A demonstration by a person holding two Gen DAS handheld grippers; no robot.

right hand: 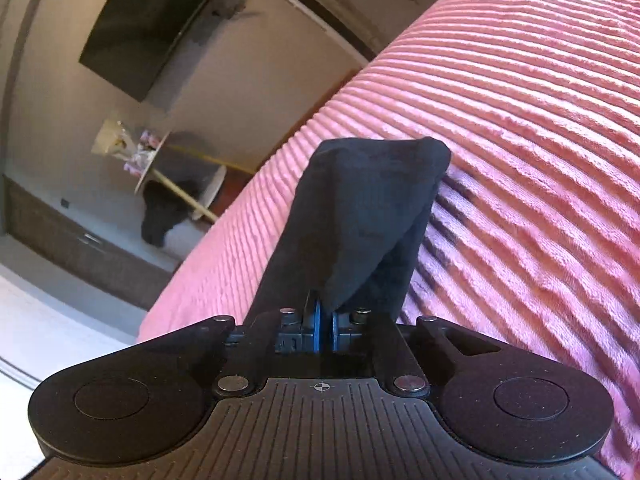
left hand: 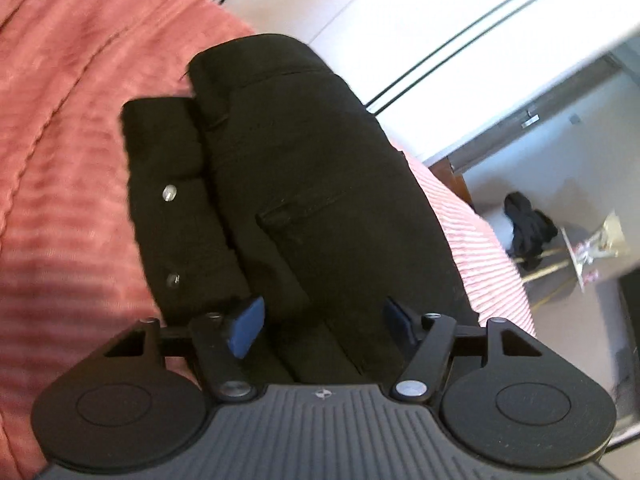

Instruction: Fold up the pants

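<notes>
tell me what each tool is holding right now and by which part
The right tool is shut on a bunched fold of the black pants, lifting it off the pink bedspread. The left tool is open over the pants, holding nothing.

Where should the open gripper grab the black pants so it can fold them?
Probably the thick folded edge nearest the left gripper, coming in from this near end. The black pants lie flat on the pink blanket, and that edge already sits between the open blue pads. The right gripper is pinching another part of them.
</notes>
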